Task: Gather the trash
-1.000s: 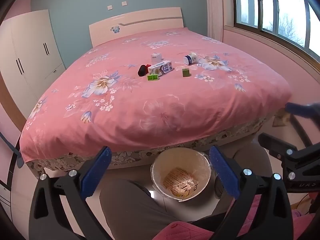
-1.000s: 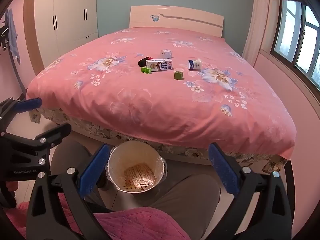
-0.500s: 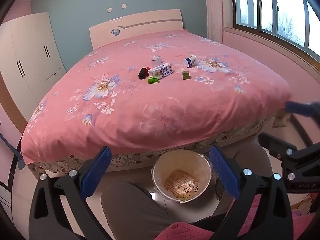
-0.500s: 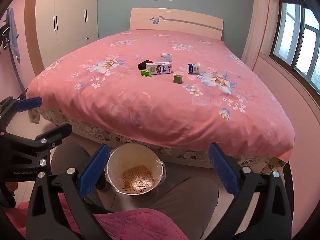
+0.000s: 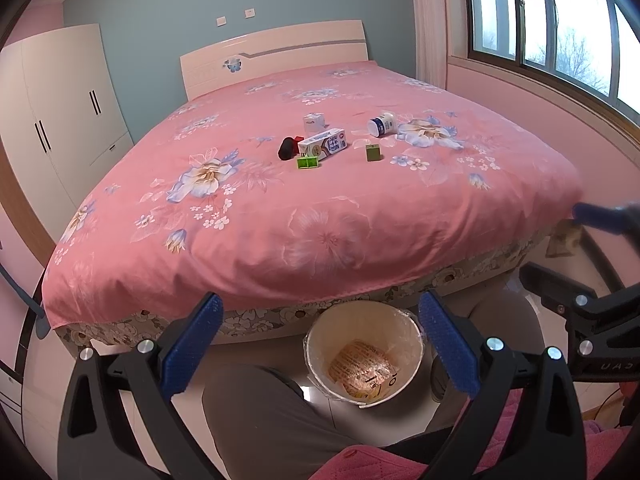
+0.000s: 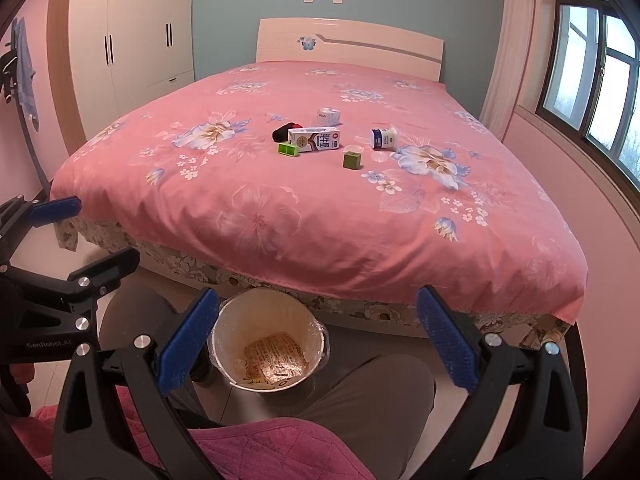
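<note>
one milk carton point(image 6: 314, 139), two green boxes point(image 6: 288, 149), perhaps

Left tool point(image 5: 320, 348) jaws wide apart, empty; right tool point(image 6: 318, 342) same, held beside it.

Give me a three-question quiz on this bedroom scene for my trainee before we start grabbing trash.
1. True or false: the left gripper holds an item.
2. Where does the trash bin sit: A) on the bed, B) on the floor at the bed's foot, C) by the wardrobe?
3. Which lies nearer the milk carton: the bright green box or the yogurt cup?

Key: 1 false; 2 B; 3 the bright green box.
</note>
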`<action>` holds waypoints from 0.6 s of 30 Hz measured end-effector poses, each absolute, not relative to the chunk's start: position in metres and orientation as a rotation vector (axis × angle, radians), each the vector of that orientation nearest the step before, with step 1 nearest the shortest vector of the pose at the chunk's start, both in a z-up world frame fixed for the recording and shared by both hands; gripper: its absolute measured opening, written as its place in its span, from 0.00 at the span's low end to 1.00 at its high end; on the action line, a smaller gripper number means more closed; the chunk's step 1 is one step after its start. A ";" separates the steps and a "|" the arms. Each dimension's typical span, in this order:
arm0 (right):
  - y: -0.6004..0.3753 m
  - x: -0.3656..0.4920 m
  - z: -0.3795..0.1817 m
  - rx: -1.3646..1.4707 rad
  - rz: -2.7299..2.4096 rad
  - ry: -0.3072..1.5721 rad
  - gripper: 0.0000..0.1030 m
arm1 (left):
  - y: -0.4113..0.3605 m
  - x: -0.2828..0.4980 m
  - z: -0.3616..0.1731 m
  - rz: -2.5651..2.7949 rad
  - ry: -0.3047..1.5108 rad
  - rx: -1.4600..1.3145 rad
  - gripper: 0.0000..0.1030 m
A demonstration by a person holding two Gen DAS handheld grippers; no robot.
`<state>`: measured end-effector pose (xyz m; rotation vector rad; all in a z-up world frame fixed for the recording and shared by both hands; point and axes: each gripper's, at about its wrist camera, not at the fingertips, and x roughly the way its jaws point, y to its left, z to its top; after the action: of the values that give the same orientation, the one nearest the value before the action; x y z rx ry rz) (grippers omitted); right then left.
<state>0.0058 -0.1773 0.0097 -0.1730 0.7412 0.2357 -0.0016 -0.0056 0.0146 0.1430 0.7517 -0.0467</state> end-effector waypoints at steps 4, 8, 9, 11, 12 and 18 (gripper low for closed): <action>-0.177 0.006 0.009 -0.173 0.236 0.741 0.94 | -0.006 -0.002 0.015 -0.049 0.744 0.150 0.97; -0.177 0.006 0.009 -0.173 0.235 0.740 0.94 | -0.006 -0.002 0.014 -0.049 0.742 0.149 0.97; -0.177 0.006 0.009 -0.173 0.235 0.740 0.94 | -0.007 -0.003 0.014 -0.048 0.741 0.150 0.97; -0.177 0.006 0.009 -0.173 0.235 0.741 0.94 | -0.007 -0.003 0.013 -0.048 0.740 0.150 0.97; -0.177 0.006 0.009 -0.173 0.235 0.741 0.94 | -0.007 -0.003 0.013 -0.048 0.740 0.151 0.97; -0.177 0.005 0.009 -0.174 0.235 0.740 0.94 | -0.006 -0.002 0.013 -0.048 0.742 0.149 0.97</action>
<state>0.0053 -0.1769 0.0089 -0.1739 0.7397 0.2349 -0.0023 -0.0056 0.0131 0.1487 0.7423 -0.0476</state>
